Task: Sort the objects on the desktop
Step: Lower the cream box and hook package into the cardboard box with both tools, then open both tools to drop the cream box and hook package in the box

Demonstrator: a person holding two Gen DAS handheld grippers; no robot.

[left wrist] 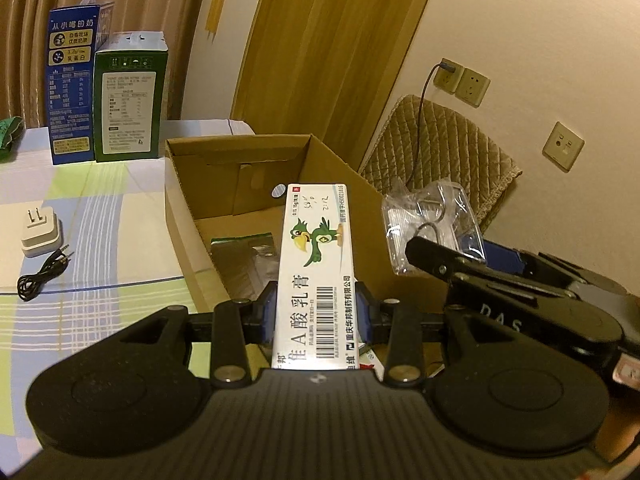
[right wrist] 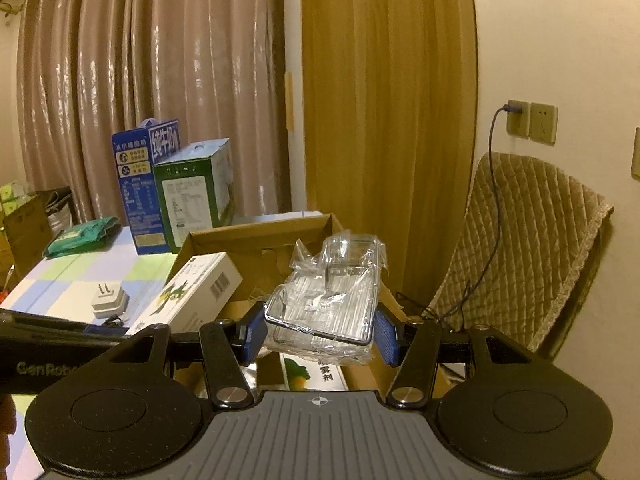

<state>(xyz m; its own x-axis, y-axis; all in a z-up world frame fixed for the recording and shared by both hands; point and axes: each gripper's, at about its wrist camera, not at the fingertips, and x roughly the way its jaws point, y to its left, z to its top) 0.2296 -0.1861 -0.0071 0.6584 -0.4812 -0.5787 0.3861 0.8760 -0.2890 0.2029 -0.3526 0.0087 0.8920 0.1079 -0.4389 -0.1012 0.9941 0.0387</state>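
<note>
Checked tablecloth point(left wrist: 100, 208), cardboard box point(left wrist: 340, 168) at frame centre. Left gripper point(left wrist: 316, 312) clamps ointment carton point(left wrist: 316, 264) over the box; right gripper point(right wrist: 320, 334) clamps clear plastic pack point(right wrist: 332, 292). Step looks like drop-off: lower both in, then release.

Dim, warm yellowish indoor light; fisheye bends edges, corners dark, slight softness, perhaps blur

Black tool point(left wrist: 316, 312); blue pads point(right wrist: 252, 336); silver screws

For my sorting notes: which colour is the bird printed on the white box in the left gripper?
Green, with a yellow beak, on the white ointment box; the left wrist view shows it best.
</note>
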